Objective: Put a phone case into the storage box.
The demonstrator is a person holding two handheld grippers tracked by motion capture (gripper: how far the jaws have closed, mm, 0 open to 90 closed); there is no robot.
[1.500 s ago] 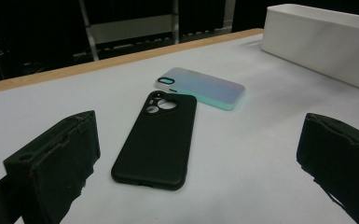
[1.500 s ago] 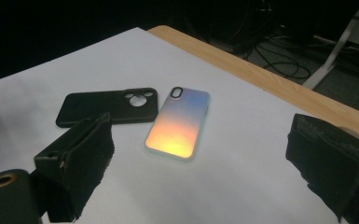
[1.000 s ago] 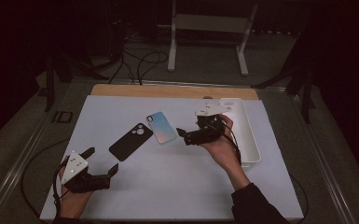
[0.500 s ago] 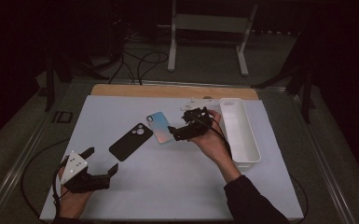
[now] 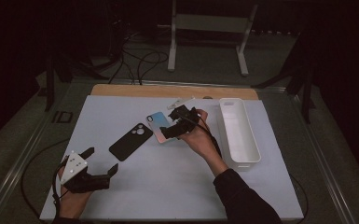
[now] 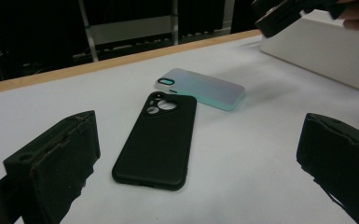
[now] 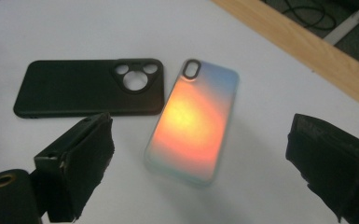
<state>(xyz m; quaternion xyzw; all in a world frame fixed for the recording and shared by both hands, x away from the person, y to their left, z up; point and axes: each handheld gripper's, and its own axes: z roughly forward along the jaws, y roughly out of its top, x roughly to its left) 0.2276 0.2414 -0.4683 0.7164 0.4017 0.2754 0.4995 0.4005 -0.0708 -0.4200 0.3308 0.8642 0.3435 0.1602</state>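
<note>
- White table mat (image 5: pixel 168 186) spans the middle of the high view; wooden edge strip (image 5: pixel 121 89) runs along its top side, white tray (image 5: pixel 251 154) sits right of centre.
- My right gripper (image 5: pixel 173 130) hovers at frame centre, right over the iridescent phone case (image 5: pixel 159 126). Its jaws stand wide apart, nothing between them.
- In the right gripper view that iridescent phone case (image 7: pixel 193 123) lies dead centre between my two jaws, flat on the mat, long axis running bottom-centre to upper-centre, camera cutout at the upper end.
- Judgement: jaws straddle its short width, so a straight drop should bracket both long sides. Right hand is clearly the nearer one.
- Black phone case (image 5: pixel 131 141) lies just left of it in the high view, top corners close, maybe touching; can't tell. In the right gripper view the black phone case (image 7: pixel 91 93) sits near my left jaw, so that side is the tight one.
- Room toward the tray is open mat.
- My left gripper (image 5: pixel 102 163) idles lower left, jaws spread and empty, well apart from both cases.
</note>
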